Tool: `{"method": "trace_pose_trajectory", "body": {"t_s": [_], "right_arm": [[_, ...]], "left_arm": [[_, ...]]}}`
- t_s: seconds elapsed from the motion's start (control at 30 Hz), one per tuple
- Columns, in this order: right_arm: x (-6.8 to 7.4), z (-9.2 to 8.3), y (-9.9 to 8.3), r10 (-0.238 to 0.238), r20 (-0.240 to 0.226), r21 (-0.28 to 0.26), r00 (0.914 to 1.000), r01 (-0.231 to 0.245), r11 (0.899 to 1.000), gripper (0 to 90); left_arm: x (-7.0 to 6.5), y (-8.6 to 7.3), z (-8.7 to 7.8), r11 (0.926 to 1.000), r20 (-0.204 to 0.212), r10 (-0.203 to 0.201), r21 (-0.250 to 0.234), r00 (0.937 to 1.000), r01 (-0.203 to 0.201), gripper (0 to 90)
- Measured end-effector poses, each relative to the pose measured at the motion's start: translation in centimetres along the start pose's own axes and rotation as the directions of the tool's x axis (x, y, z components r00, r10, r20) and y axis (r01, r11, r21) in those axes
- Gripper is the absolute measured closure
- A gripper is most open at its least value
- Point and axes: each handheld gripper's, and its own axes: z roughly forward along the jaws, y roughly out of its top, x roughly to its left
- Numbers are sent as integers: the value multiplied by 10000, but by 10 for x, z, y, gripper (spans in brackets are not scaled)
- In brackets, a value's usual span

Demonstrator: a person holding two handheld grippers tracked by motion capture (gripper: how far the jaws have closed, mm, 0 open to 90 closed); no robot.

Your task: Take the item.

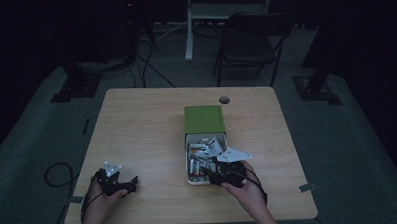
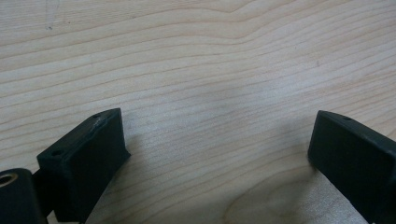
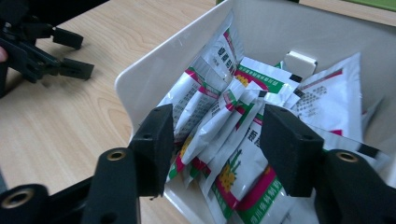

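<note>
White foil sachets (image 3: 219, 140) with green and red print fill an open white box (image 1: 187, 160) that stands right of the tabletop's (image 1: 142, 129) middle, its green lid (image 1: 203, 119) lying at its far end. At the box's near right corner the right gripper (image 3: 215, 144) leans over the rim with its jaws about half open. Several sachets stand between the jaws, and the pads are not seen pressing on any. Sachets overlap, so their count and their small print cannot be made out. Well apart, at the near left of the tabletop, the left gripper (image 2: 217, 154) rests with its jaws spread wide over bare wood. Beyond the tabletop a dark folding chair (image 1: 249, 42) stands in dim light.
</note>
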Motion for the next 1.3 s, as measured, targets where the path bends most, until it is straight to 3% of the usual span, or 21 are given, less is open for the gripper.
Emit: {"method": "trace_pose_trajectory", "body": {"t_s": [0.37, 0.5, 0.63, 0.73, 0.87, 1.3], "right_arm": [[-1, 14, -1, 77, 294, 261, 9995, -84, 9996, 576], [2, 20, -2, 165, 203, 471, 9997, -174, 9987, 599], [4, 21, 0, 95, 474, 511, 9988, -119, 9986, 619], [7, 22, 1, 96, 166, 551, 9998, -105, 9984, 629], [11, 25, 3, -13, 211, 718, 9998, -2, 9974, 646], [9, 28, 1, 516, 396, 938, 9979, -552, 9941, 815]], "left_arm": [[0, 0, 0, 10000, 6, -38, -22, 10000, 38, 48], [0, 0, 0, 10000, 6, -29, -18, 10000, 29, 47], [0, 0, 0, 10000, 3, -24, -12, 10000, 24, 47], [0, 0, 0, 10000, 6, -29, -14, 10000, 29, 47], [0, 0, 0, 10000, 4, -26, -13, 10000, 26, 48], [0, 0, 0, 10000, 5, -28, -11, 10000, 28, 48]]}}
